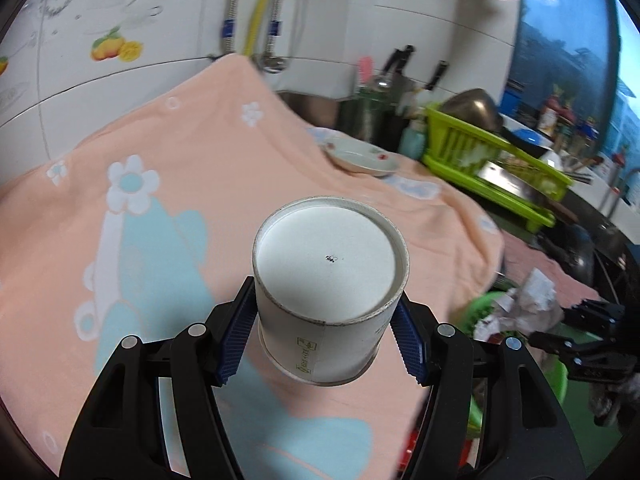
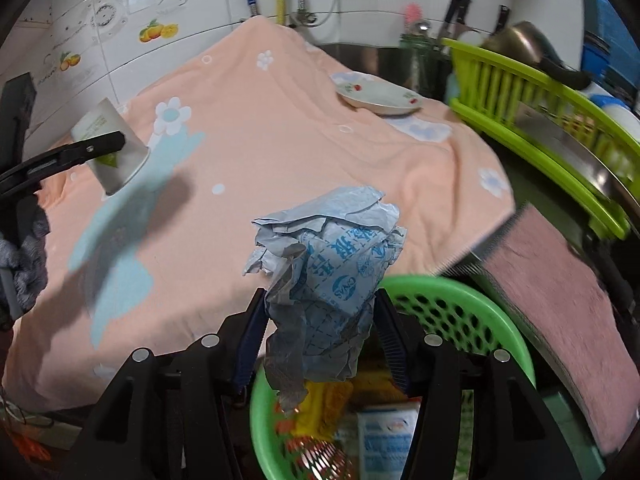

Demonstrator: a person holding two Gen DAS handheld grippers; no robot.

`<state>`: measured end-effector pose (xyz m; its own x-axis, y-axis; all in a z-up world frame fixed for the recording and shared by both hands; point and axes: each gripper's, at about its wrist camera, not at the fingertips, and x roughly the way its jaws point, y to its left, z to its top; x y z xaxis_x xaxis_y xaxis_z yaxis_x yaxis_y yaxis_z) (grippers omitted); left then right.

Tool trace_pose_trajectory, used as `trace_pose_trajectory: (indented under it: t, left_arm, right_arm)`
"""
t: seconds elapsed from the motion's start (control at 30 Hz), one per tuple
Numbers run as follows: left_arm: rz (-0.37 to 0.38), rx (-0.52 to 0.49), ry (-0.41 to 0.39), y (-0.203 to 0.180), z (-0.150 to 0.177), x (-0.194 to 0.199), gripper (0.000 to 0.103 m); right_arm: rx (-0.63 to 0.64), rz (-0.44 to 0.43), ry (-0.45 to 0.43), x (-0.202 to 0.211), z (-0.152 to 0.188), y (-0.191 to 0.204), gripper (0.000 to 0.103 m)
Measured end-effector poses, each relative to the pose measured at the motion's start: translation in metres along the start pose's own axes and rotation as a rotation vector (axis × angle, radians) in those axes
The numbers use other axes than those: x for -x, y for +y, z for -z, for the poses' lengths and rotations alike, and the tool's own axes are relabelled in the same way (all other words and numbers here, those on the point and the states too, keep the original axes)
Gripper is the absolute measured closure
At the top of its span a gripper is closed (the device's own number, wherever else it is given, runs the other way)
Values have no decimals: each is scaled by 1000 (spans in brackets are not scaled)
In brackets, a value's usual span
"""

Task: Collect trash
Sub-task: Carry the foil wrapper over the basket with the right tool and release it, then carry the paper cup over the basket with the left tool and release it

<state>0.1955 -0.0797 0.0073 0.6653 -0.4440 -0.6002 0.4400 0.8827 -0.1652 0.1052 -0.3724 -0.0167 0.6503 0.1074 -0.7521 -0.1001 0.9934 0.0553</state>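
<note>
My left gripper (image 1: pixel 324 320) is shut on a white paper cup (image 1: pixel 330 280), held bottom-up above the peach towel (image 1: pixel 200 160); the cup also shows in the right wrist view (image 2: pixel 114 152). My right gripper (image 2: pixel 320 332) is shut on a crumpled blue-printed paper wrapper (image 2: pixel 332 272), held over the green perforated trash basket (image 2: pixel 460 312). The basket holds several bits of packaging. In the left wrist view the right gripper (image 1: pixel 576 344) and the wrapper (image 1: pixel 528 304) appear at the right, over the basket (image 1: pixel 484 308).
A floral plate (image 2: pixel 380 98) lies on the towel's far edge. A lime-green dish rack (image 2: pixel 540 112) with pans stands at the right. A pink cloth (image 2: pixel 560 300) lies beside the basket. Tiled wall and pipes are behind.
</note>
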Motion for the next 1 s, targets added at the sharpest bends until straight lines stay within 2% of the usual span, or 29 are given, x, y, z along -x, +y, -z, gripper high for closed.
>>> trace_pose_trajectory:
  t: [0.47,0.87,1.0]
  left_arm:
    - [152,-120,25,-98,35,5,40]
    - [235,-141,92,-139,58,-9,40]
    - [255,-152,122,-153,67,-16,38]
  right_arm:
    - [-154,113,32,20,53,-73,50]
    - [-215,158,24,33,72,-98,50]
    - [-234,162,10,40,77,-101,40]
